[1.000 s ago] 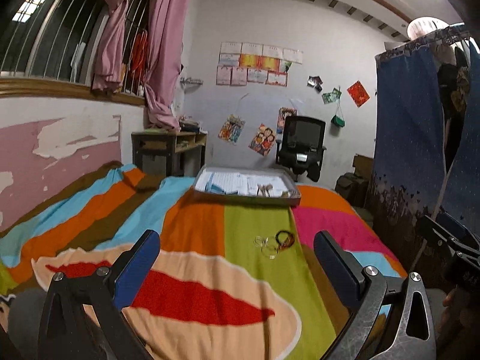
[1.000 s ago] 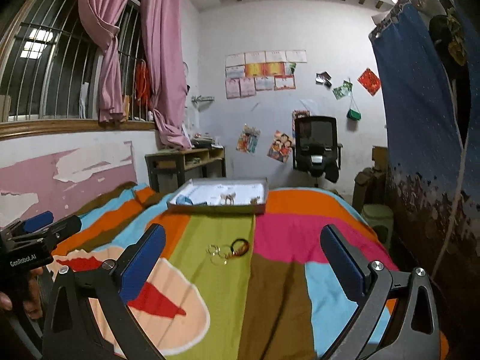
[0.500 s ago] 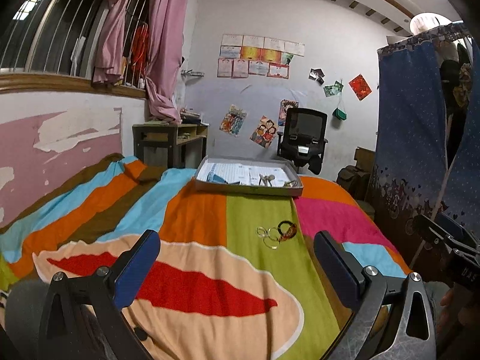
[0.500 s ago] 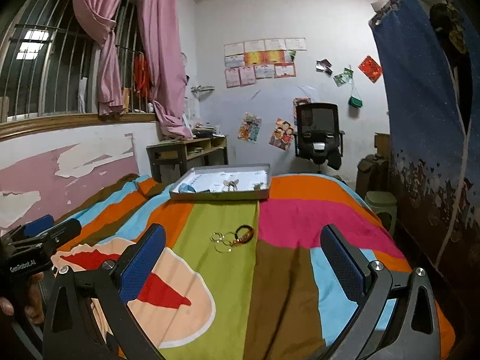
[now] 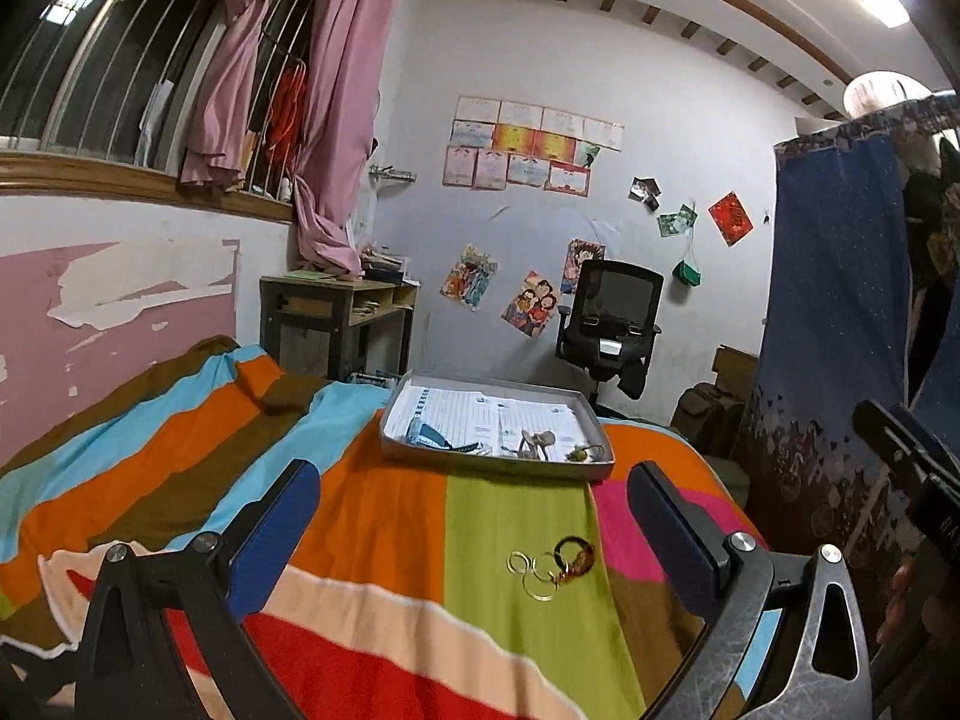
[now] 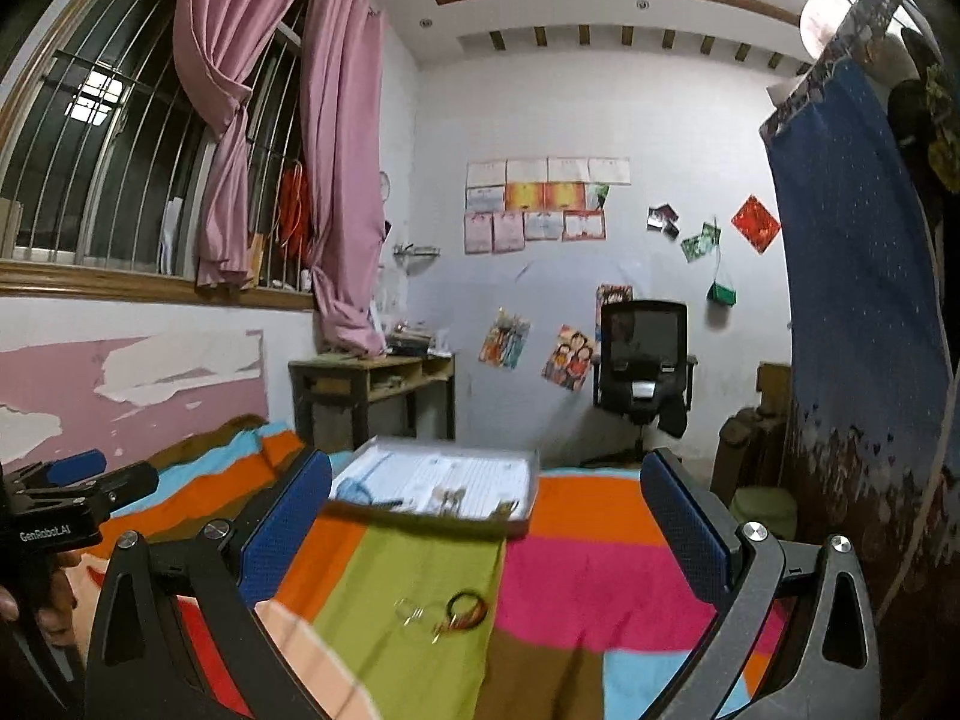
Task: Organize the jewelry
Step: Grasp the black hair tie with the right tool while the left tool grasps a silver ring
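A small cluster of jewelry lies on the green stripe of the bedspread: 3 thin gold rings (image 5: 531, 570) overlapping one another, and touching them on the right a dark bracelet (image 5: 575, 552) with red and orange on it. In the right wrist view the same cluster (image 6: 444, 609) is blurred, so the separate pieces cannot be counted there.

Beyond the cluster, farther up the bed, sits a shallow grey tray (image 5: 498, 461) lined with white printed paper. Inside it are a blue-and-black piece at the left, a pale clustered piece near the middle, and what may be a greenish trinket at the right front corner; these are too small to name surely.

The left gripper (image 5: 474, 531) hangs above the striped bedspread (image 5: 372, 516) with its blue-padded fingers (image 5: 273, 534) spread wide and nothing between them; the jewelry shows between them, nearer the right finger. The right gripper (image 6: 486, 531) is likewise spread wide and holds nothing, with the tray and the cluster framed between its fingers.

Each gripper shows at the edge of the other's view, held by a hand (image 6: 36, 600). Past the bed stand a wooden desk (image 5: 336, 324) and a black office chair (image 5: 612, 324) against a wall with posters
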### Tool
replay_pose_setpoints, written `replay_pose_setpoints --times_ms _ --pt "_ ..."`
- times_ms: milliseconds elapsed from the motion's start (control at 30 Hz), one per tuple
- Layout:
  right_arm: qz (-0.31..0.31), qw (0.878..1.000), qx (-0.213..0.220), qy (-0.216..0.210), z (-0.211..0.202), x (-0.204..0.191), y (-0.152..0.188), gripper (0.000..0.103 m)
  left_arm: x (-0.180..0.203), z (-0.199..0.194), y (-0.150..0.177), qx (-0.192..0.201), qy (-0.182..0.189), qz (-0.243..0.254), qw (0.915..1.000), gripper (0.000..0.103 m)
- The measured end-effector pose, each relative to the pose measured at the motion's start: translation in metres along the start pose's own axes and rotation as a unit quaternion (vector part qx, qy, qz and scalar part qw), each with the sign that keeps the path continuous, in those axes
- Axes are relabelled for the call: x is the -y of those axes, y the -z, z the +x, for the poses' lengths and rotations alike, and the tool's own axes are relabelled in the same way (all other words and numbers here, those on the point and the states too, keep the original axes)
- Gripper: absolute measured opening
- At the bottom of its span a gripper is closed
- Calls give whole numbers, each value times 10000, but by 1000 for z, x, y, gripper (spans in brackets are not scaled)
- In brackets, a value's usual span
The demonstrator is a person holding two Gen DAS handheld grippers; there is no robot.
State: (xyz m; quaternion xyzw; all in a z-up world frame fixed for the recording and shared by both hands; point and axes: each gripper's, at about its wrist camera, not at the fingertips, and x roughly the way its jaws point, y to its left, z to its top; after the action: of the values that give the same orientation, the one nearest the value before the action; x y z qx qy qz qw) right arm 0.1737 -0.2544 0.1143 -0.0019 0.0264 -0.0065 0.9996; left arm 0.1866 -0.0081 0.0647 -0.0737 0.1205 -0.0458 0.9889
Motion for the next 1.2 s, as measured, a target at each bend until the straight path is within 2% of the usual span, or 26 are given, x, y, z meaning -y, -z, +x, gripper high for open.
replay_pose_setpoints --times_ms 200,400,600,767,833,900,1000,1067,1200 --pt "-26 10000 52 6 47 5 -13 102 -2 55 -14 -188 -18 12 9998 103" --pt "-75 9999 -44 -125 110 10 -1 101 1 119 -13 -531 87 56 9985 103" --pt "91 9964 -740 -409 186 20 37 101 2 190 12 -1129 263 102 9932 103" --pt "-5 9885 -1347 -691 238 23 86 100 6 231 39 -1510 510 226 9870 103" --pt "-4 9839 -1587 -822 251 24 103 89 9 242 51 -1651 630 366 9836 100" --pt "-53 9772 -1885 -977 266 24 123 77 12 251 62 -1822 781 506 9788 88" --pt "-48 9682 -2222 -1147 284 26 146 59 13 267 80 -2197 1031 559 9685 75" --pt "-50 9613 -2444 -1269 295 25 161 49 14 276 89 -2413 1162 508 9621 66" --pt "-260 9481 -2818 -1451 310 13 185 36 16 293 105 -2829 1450 394 9473 47"
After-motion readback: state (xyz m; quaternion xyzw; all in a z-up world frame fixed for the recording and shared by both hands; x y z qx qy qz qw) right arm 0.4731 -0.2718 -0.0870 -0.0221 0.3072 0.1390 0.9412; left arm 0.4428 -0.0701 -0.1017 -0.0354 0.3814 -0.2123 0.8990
